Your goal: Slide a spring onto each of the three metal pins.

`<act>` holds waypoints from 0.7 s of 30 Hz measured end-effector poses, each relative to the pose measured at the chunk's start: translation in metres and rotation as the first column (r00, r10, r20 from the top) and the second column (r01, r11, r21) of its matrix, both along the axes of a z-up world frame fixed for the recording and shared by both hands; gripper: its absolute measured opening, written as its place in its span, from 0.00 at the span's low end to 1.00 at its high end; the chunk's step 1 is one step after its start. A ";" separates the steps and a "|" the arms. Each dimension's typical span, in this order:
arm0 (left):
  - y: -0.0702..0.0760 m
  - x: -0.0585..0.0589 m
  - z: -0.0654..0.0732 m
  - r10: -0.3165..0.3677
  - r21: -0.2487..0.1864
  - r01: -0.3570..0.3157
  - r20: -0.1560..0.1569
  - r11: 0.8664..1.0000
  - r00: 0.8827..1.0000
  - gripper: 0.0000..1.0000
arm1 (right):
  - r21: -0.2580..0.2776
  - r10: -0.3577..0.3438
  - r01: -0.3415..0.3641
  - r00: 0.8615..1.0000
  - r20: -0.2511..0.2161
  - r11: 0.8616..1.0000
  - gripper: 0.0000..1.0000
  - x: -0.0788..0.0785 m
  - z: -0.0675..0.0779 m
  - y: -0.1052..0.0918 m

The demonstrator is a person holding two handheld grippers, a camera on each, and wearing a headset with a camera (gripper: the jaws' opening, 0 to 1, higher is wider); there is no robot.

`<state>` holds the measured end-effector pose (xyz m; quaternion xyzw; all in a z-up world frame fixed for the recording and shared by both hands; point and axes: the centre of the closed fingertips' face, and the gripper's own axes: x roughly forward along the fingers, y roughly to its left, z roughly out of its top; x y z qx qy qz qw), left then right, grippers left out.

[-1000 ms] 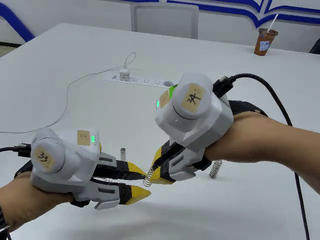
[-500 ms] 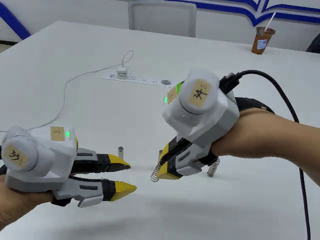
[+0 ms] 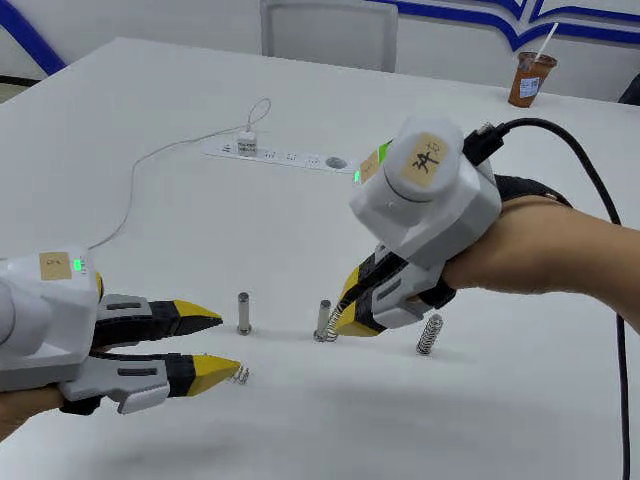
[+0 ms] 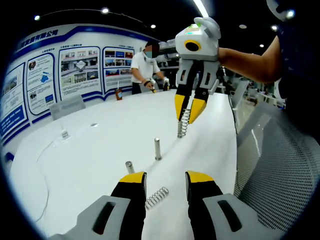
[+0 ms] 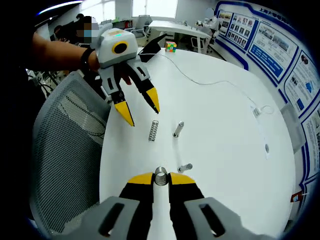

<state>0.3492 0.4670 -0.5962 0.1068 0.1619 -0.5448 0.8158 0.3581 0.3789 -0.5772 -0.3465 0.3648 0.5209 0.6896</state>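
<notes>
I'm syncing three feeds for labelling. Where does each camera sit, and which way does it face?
Head view: on the person's head, facing forward and down at the table; left gripper, right gripper and right forearm show.
Left gripper view: on the left gripper, facing along its open jaws toward the right gripper and arm.
Right gripper view: on the right gripper, facing back at the left gripper, own jaws shut on the held spring.
Shared: both gripper views show the loose spring and two bare pins.

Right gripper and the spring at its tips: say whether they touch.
Touching: in the right gripper view the right gripper clamps the spring between its tips.
</notes>
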 end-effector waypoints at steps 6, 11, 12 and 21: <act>0.002 0.000 0.000 0.010 0.001 -0.010 0.000 1.000 1.000 0.33 | -0.010 -0.023 0.023 1.000 0.014 1.000 0.12 0.014 0.005 -0.011; 0.002 0.001 -0.001 0.014 0.003 -0.014 -0.001 1.000 1.000 0.33 | -0.012 -0.039 0.039 0.999 0.020 0.999 0.12 0.023 0.005 -0.015; 0.002 0.001 -0.001 0.016 0.002 -0.016 -0.001 1.000 1.000 0.33 | -0.016 -0.040 0.040 0.999 0.023 0.999 0.12 0.025 0.004 -0.016; 0.002 0.004 -0.001 0.019 0.004 -0.019 -0.001 1.000 1.000 0.34 | -0.031 -0.042 0.043 0.999 0.025 0.999 0.12 0.040 -0.004 -0.011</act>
